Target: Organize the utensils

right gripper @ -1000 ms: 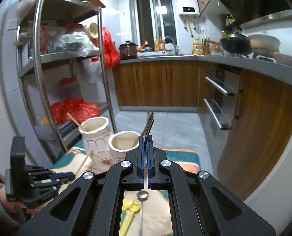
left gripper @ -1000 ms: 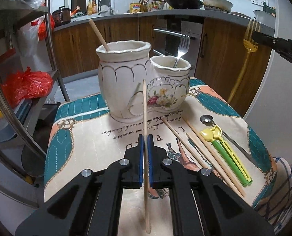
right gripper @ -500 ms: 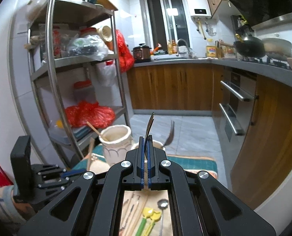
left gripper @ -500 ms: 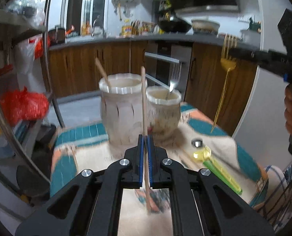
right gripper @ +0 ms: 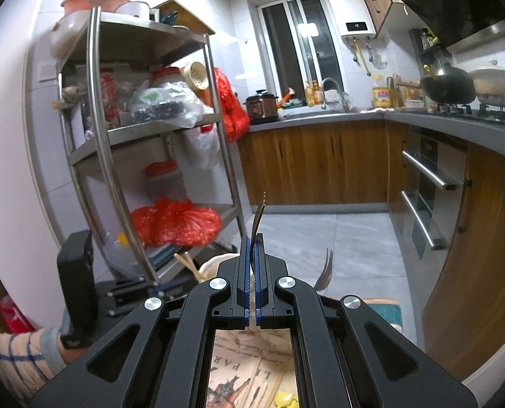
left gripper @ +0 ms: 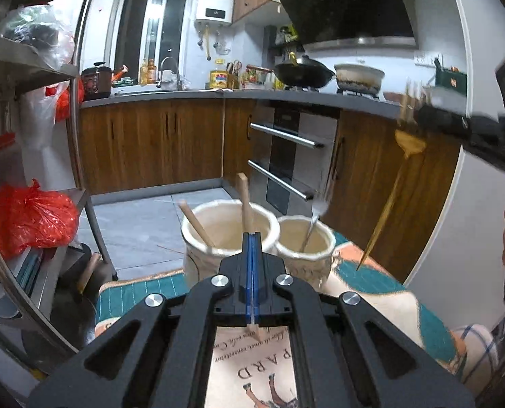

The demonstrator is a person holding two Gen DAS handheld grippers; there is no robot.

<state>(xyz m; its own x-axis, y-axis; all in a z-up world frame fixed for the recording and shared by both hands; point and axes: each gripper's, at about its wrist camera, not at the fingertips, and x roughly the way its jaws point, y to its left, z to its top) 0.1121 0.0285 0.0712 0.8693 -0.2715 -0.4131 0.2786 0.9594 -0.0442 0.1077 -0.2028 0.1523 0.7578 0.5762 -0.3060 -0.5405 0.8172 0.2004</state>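
Note:
My left gripper [left gripper: 252, 238] is shut on a wooden chopstick [left gripper: 243, 200], held upright just above and in front of the tall white ceramic jar [left gripper: 198, 238], which holds another chopstick [left gripper: 194, 222]. A shorter floral jar [left gripper: 320, 238] beside it holds a silver fork [left gripper: 315, 216]. My right gripper [right gripper: 252, 238] is shut on a gold fork [right gripper: 258, 216]; in the left wrist view that fork [left gripper: 388, 200] hangs high to the right of the jars. The right wrist view shows the silver fork's tines [right gripper: 325, 272] and chopstick tips [right gripper: 187, 263].
The jars stand on a printed teal-edged cloth [left gripper: 371, 282] over a small table. A steel shelf rack [right gripper: 109, 156] with red bags [left gripper: 28, 217] stands to the left. Wooden cabinets and an oven [left gripper: 286, 166] lie behind. A yellow utensil [right gripper: 283, 399] lies on the cloth.
My left gripper has lifted the chopstick up and toward the tall jar's mouth. My right gripper with the gold fork has risen and moved closer over the jars.

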